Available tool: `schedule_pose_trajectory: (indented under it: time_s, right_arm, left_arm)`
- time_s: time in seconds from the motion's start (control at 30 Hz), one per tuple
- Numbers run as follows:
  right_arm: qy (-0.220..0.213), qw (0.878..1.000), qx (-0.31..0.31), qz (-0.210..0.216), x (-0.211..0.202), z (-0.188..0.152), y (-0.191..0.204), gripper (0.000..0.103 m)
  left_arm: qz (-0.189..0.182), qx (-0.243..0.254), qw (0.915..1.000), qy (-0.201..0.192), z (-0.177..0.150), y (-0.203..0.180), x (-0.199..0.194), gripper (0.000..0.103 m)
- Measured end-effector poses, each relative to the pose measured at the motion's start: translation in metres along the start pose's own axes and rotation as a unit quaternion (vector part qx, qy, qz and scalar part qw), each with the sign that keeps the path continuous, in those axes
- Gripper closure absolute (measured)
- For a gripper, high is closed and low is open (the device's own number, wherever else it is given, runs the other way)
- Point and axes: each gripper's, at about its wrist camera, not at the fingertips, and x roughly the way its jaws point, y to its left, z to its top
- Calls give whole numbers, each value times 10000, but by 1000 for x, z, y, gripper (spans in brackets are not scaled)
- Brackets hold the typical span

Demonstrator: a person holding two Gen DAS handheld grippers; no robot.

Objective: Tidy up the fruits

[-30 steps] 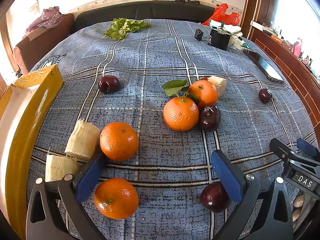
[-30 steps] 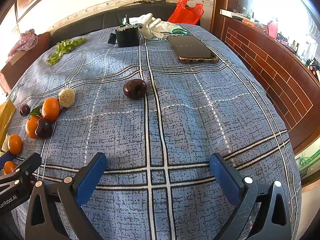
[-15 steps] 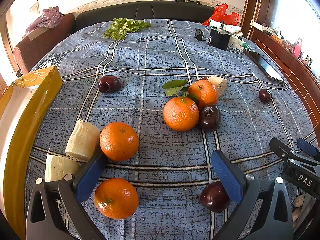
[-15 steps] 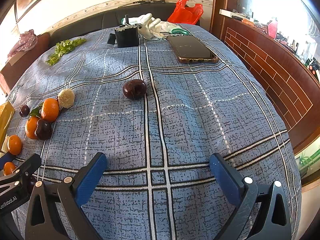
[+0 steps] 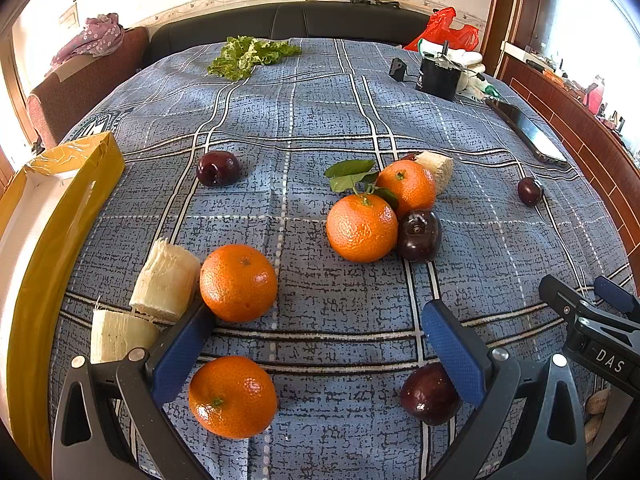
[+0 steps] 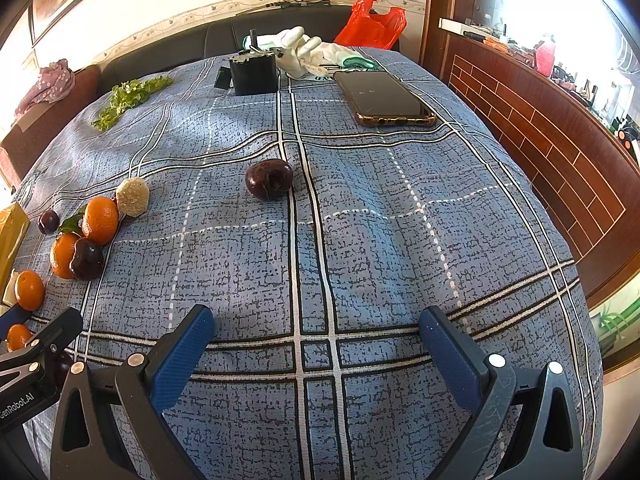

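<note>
Several oranges lie on the blue checked cloth: one point(image 5: 233, 396) between my left gripper's fingers, one point(image 5: 238, 282) just ahead of the left finger, a leafy pair point(image 5: 362, 227) in the middle. Dark plums sit beside the pair point(image 5: 418, 236), by the right finger point(image 5: 429, 398), far left point(image 5: 218, 168) and far right point(image 5: 529, 191). Pale sugarcane pieces point(image 5: 165, 280) lie at left. My left gripper point(image 5: 316, 334) is open and empty. My right gripper point(image 6: 316, 338) is open and empty, with a lone plum point(image 6: 269, 179) ahead of it.
A yellow box point(image 5: 44, 216) stands at the left edge. Lettuce point(image 5: 250, 55), a black device point(image 6: 253, 73), white gloves point(image 6: 308, 56), a phone point(image 6: 385, 98) and a red bag point(image 6: 372, 24) lie at the far end. A wooden ledge point(image 6: 560, 152) runs along the right.
</note>
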Motion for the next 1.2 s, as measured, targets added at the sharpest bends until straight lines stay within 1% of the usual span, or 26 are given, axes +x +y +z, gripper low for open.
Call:
schedule_pose_trajectory:
  time_s: [0.67,0.73,0.77,0.83,0.93,1.07,1.13,1.2]
  right_arm:
    - [0,10000,1,0,0,0,0,0]
    - [0,10000,0,-1,0,0,0,0]
    - [0,10000,0,1,0,0,0,0]
    - [0,10000,-1,1,0,0,0,0]
    - [4,10000,-21,24,0,0,0,0]
    - [93,9999,-31,91,-1,1,-4,0]
    - [223,9997,-66,79,-1,1,-4,0]
    - [335,9994,-86,91,-2,2,-4,0]
  left_arm:
    - [8,7,10000,-28,0,-1,0,0]
    - [47,-15,10000,-28,0,-1,1,0]
    - [126,-38,9999,-9,1,-3,2,0]
    - [157,-49,9998,80,4,-3,3,0]
    - [30,4,9995,329,7,0,2,0]
    - [-53,124,9986,508,10,0,3,0]
    - [-204,118,9978,624,11,4,2,0]
    - [-394,13,9972,629,9,10,-3,1]
